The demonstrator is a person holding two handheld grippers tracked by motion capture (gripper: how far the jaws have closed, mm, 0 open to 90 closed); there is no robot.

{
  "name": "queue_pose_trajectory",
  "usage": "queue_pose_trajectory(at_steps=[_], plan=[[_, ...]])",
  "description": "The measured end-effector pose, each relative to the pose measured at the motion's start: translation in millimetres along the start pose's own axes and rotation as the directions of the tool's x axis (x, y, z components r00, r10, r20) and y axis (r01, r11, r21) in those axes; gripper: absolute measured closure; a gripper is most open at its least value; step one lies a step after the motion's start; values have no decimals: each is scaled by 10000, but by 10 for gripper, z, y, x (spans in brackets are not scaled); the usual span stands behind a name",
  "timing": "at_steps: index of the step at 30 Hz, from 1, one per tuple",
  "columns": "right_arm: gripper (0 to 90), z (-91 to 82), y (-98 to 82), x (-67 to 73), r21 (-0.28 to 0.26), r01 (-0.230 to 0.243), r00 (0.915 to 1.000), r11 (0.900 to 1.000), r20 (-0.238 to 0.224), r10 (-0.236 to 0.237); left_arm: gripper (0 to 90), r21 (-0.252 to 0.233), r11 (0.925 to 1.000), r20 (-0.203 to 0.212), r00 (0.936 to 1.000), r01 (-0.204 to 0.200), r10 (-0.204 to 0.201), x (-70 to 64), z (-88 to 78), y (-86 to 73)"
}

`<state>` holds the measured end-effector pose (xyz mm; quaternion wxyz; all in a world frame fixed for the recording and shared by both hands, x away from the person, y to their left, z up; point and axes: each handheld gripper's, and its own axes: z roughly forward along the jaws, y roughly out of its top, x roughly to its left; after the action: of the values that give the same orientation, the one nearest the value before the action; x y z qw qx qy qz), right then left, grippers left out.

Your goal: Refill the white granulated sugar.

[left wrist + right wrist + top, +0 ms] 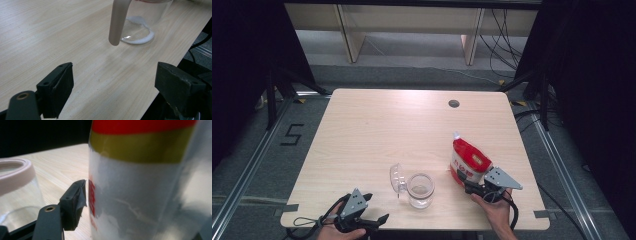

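One pouch (469,161), one jar (420,189)

Light wood table (377,130), person's hands at near edge. Right gripper (470,186) against base of red-and-white pouch (468,161), pouch leaning, spout up. Clear glass jar (420,190) near front edge, hinged lid (397,178) swung open beside it. Left gripper (376,208) at front-left corner, jaws apart, well apart from jar.

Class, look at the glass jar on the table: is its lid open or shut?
Open: the glass jar stands upright, its hinged lid swung back to one side.
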<state>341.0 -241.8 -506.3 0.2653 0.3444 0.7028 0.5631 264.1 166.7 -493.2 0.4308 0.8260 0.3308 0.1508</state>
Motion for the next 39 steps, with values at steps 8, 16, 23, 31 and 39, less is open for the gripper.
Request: queue_pose_trajectory(at_steps=[8,16,23,31,39], plan=[[344,48,-26,0,-121,218,9997,9997,-113,-219,152,52,9998,-140,9998,169,-168,-7,7,-7],[361,63,-38,-31,-250,139,9996,9996,-261,-146,152,-209,9994,37,9996,264,-263,-22,26,-8],[406,64,-41,-51,-137,313,9987,9994,-386,-318,152,-214,9994,40,9996,268,-267,-24,26,-8],[420,76,-55,-69,-279,120,9985,9995,-529,-135,152,-210,9994,44,9997,261,-260,-23,28,-8],[423,101,-68,-63,-559,38,9995,9984,-318,-55,152,-206,9995,50,9997,249,-248,-23,27,-8]])
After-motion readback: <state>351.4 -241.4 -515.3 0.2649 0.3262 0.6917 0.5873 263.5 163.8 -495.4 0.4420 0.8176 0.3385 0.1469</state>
